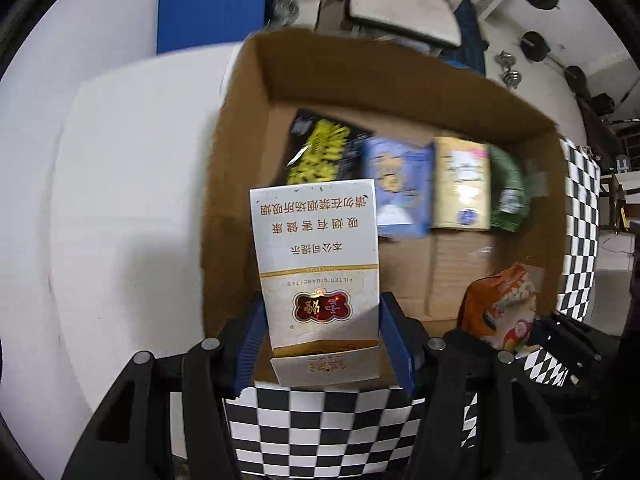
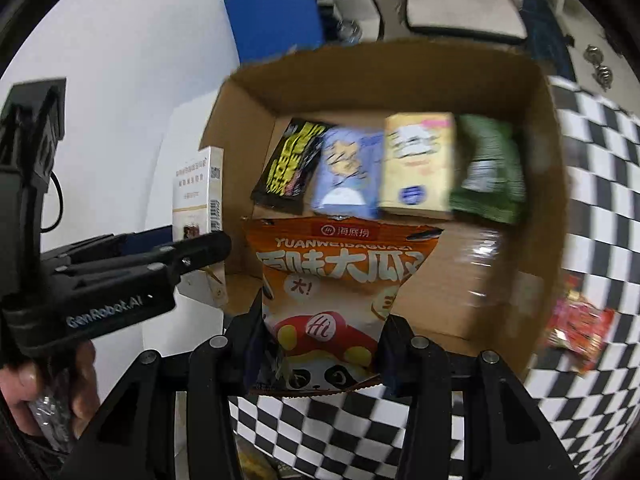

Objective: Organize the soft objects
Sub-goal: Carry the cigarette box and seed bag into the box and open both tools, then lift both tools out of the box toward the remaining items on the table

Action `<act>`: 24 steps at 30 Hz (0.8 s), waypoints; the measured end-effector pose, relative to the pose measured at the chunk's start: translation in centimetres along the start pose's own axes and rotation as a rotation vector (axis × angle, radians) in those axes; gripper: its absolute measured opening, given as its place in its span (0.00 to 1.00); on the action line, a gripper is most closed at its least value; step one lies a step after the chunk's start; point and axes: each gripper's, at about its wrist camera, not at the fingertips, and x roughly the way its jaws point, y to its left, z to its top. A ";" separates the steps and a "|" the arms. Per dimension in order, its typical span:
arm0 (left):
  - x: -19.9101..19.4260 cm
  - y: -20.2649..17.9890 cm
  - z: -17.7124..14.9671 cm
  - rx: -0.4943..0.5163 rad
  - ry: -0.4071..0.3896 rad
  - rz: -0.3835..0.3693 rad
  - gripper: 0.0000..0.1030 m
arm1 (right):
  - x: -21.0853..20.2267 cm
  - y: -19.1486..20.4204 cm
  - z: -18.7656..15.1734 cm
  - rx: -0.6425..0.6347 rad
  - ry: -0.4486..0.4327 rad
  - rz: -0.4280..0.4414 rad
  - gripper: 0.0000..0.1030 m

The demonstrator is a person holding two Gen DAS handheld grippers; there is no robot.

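Observation:
My left gripper is shut on a white cigarette pack and holds it over the near left edge of an open cardboard box. My right gripper is shut on an orange sunflower-seed bag above the box's near edge. That bag also shows in the left wrist view at lower right. The left gripper's body and its pack show at left in the right wrist view. A black-yellow bag, a blue pack, a yellow pack and a green bag lie in a row at the box's far side.
The box stands on a black-and-white checkered cloth. A red snack packet lies on the cloth right of the box. A white surface lies left of the box. A blue panel and a padded chair stand behind.

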 end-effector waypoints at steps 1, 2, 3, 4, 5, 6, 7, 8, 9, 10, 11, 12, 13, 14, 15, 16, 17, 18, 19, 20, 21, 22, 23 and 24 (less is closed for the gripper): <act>0.7 0.6 0.4 -0.001 0.021 -0.004 0.51 | 1.2 0.2 0.3 0.004 0.015 0.003 0.47; 1.4 1.2 0.7 -0.005 0.044 -0.009 0.51 | 2.2 0.5 0.7 0.014 0.027 0.002 0.47; 2.2 1.7 1.1 -0.003 0.068 -0.014 0.51 | 3.0 0.5 1.0 0.022 0.034 0.002 0.47; 2.9 1.9 1.6 -0.003 0.086 -0.019 0.51 | 3.9 0.7 1.3 0.029 0.044 0.002 0.47; 3.3 2.1 1.7 -0.002 0.096 -0.019 0.52 | 4.4 0.8 1.5 0.034 0.050 0.001 0.47; 3.7 2.2 1.9 0.004 0.109 -0.028 0.52 | 5.0 0.9 1.7 0.043 0.052 -0.001 0.47; 4.1 2.1 2.0 0.009 0.123 -0.052 0.52 | 5.5 1.0 1.9 0.048 0.053 -0.003 0.47; 4.4 2.1 2.1 0.010 0.137 -0.051 0.52 | 5.9 1.1 2.1 0.054 0.057 -0.003 0.47; 4.7 2.0 2.2 0.009 0.150 -0.049 0.52 | 6.5 1.2 2.2 0.061 0.067 0.002 0.48; 4.8 2.0 2.3 0.008 0.163 -0.056 0.52 | 6.8 1.3 2.4 0.065 0.073 0.007 0.49; 5.0 2.0 2.3 0.000 0.170 -0.058 0.52 | 7.2 1.3 2.5 0.075 0.083 0.012 0.49; 5.1 2.0 2.4 -0.009 0.171 -0.059 0.52 | 7.4 1.3 2.7 0.077 0.090 0.015 0.52; 5.1 2.1 2.4 -0.019 0.173 -0.069 0.53 | 7.6 1.4 2.8 0.057 0.101 0.046 0.64; 5.1 2.1 2.4 -0.026 0.175 -0.075 0.54 | 7.6 1.5 2.8 0.057 0.099 0.036 0.71; 5.1 2.1 2.5 -0.027 0.175 -0.078 0.55 | 7.5 1.5 2.8 0.056 0.091 0.028 0.87; 5.1 2.1 2.6 -0.023 0.177 -0.082 0.57 | 7.5 1.6 2.8 0.053 0.087 0.021 0.90; 5.0 2.0 2.5 -0.020 0.178 -0.083 0.58 | 7.5 1.7 2.7 0.050 0.086 0.012 0.90; 4.9 1.8 2.4 -0.014 0.178 -0.079 0.60 | 7.4 1.6 2.6 0.052 0.085 0.005 0.90; 4.8 1.5 2.3 -0.003 0.173 -0.075 0.64 | 7.1 1.5 2.5 0.054 0.083 0.001 0.90; 4.7 1.1 2.1 0.007 0.167 -0.070 0.67 | 6.9 1.4 2.4 0.053 0.081 -0.006 0.90; 4.6 0.7 1.9 0.014 0.162 -0.055 0.68 | 6.6 1.3 2.3 0.053 0.079 -0.015 0.90; 4.4 0.5 1.8 0.020 0.157 -0.042 0.71 | 6.4 1.2 2.2 0.053 0.074 -0.028 0.90; 4.3 0.4 1.7 0.025 0.151 -0.035 0.79 | 6.0 1.1 2.1 0.050 0.069 -0.045 0.90; 4.0 0.2 1.5 0.026 0.142 -0.032 0.84 | 5.6 0.8 1.9 0.049 0.063 -0.062 0.91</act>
